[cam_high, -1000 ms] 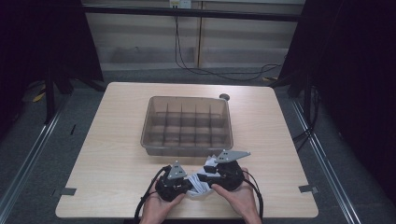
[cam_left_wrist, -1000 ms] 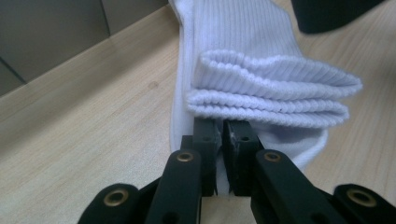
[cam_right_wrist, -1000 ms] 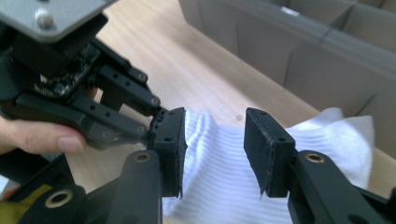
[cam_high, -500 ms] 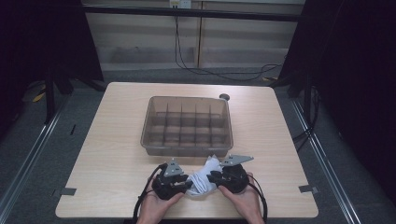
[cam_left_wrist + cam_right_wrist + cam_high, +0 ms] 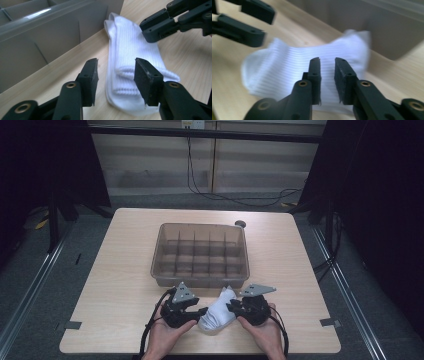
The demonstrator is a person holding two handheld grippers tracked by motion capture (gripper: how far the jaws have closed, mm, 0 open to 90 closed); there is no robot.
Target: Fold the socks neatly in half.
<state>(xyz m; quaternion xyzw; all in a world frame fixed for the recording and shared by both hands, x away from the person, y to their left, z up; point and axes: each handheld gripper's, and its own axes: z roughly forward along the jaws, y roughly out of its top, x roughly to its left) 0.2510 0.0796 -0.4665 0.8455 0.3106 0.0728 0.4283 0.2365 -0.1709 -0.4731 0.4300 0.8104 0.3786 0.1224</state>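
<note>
A pale wooden table (image 5: 125, 285) stands in a dim room with dark curtains at both sides, a pale wall panel at the far end and cables trailing over the grey floor beyond it. On the near edge of the table a folded white sock (image 5: 217, 312) lies between the two grippers, its ribbed cuff end pointing toward the far side and lying just beside the near wall of a grey plastic tray (image 5: 200, 280) divided into many compartments. The left gripper (image 5: 200, 311), held in the person's left hand (image 5: 165, 337), points right at the sock; in the left gripper view its jaws stand apart and have just been opening, with the near end of the sock seen in the gap beyond the pads (image 5: 143, 75), which do not press on it. The right gripper (image 5: 231, 307), held in the right hand (image 5: 262, 332), points left at the sock's right side; in the right gripper view its jaws have just been closing to a narrow gap, with the sock behind that gap, though the picture is blurred and I cannot tell whether the cloth is pinched. The tray's near wall rises close behind the sock. A small dark round knob (image 5: 240, 224) sits on the table just beyond the tray's far right corner.
</note>
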